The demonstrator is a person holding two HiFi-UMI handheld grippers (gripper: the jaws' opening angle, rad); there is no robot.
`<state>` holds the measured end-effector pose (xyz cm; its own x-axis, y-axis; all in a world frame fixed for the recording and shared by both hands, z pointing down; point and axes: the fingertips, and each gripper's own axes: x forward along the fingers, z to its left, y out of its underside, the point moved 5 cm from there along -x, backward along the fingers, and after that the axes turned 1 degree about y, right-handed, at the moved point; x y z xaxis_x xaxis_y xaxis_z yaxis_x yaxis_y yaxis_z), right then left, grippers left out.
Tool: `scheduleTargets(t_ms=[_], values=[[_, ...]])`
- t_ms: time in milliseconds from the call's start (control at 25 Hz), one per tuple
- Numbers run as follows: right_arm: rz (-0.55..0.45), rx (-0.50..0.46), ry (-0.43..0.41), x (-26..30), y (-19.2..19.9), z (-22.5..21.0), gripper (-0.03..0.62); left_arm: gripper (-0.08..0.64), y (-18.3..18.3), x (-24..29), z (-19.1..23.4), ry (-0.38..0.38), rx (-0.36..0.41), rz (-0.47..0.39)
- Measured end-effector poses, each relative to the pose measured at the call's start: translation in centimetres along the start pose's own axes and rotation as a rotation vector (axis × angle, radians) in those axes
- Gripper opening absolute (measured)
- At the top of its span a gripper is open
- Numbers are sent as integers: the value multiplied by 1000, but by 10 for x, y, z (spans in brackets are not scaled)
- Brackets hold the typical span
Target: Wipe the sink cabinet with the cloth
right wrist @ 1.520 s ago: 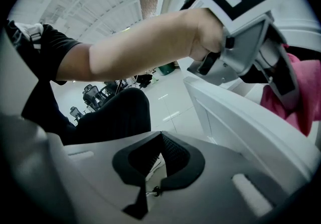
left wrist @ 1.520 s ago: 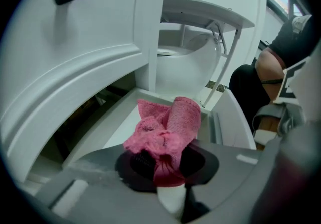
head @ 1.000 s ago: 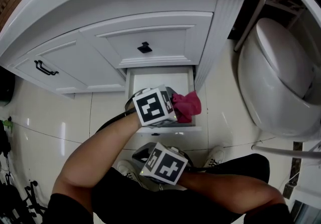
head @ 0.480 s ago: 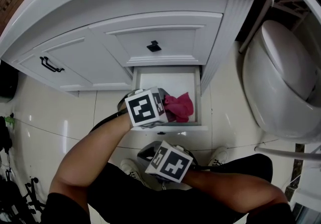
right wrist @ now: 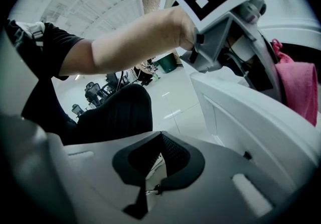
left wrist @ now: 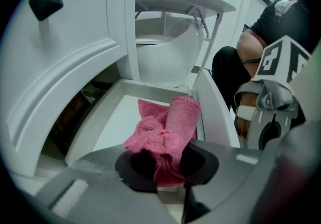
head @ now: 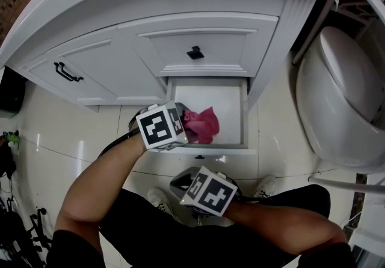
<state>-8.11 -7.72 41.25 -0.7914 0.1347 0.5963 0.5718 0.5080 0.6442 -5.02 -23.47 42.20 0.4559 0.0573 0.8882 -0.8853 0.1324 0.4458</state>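
Left tongs (left wrist: 168,165) are clamped on the pink cloth (left wrist: 168,127), which sits bunched in the open bottom drawer (head: 227,97) of the sink cabinet (head: 210,50), near its front-left corner in the head view. I can't tell if it's touching the drawer floor.

Biggest risk I see: only a pinch of fabric is gripped, so a hard drag could yank it loose. The tongs could also knock the drawer's side wall.

Right tongs (right wrist: 153,168) are pressed together on nothing, parked low by the person's lap. The left forearm reaches in from the lower left, wrist angled down into the drawer.
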Motion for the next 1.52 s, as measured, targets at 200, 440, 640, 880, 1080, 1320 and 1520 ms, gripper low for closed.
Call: scheduleTargets(t_ms=[200, 440, 640, 880, 1080, 1320, 1520], values=[[5, -2, 1, 2, -1, 3, 6, 89, 16, -8, 3, -24, -15, 25], [8, -7, 7, 3, 0, 8, 6, 89, 37, -15, 7, -59, -30, 62], [11, -7, 26, 4, 3, 13, 6, 89, 45, -24, 11, -92, -87, 6], [-28, 24, 97, -10, 8, 16, 6, 89, 9, -55, 0, -183, -56, -176], [-85, 4, 154, -24, 0, 32, 6, 89, -56, -74, -31, -183, 22, -388], [-120, -63, 196, -23, -7, 63, 6, 89, -116, -63, -69, -123, 106, -476], [-112, -60, 220, -17, 4, 73, 6, 89, -136, -51, -95, -87, 151, -473]])
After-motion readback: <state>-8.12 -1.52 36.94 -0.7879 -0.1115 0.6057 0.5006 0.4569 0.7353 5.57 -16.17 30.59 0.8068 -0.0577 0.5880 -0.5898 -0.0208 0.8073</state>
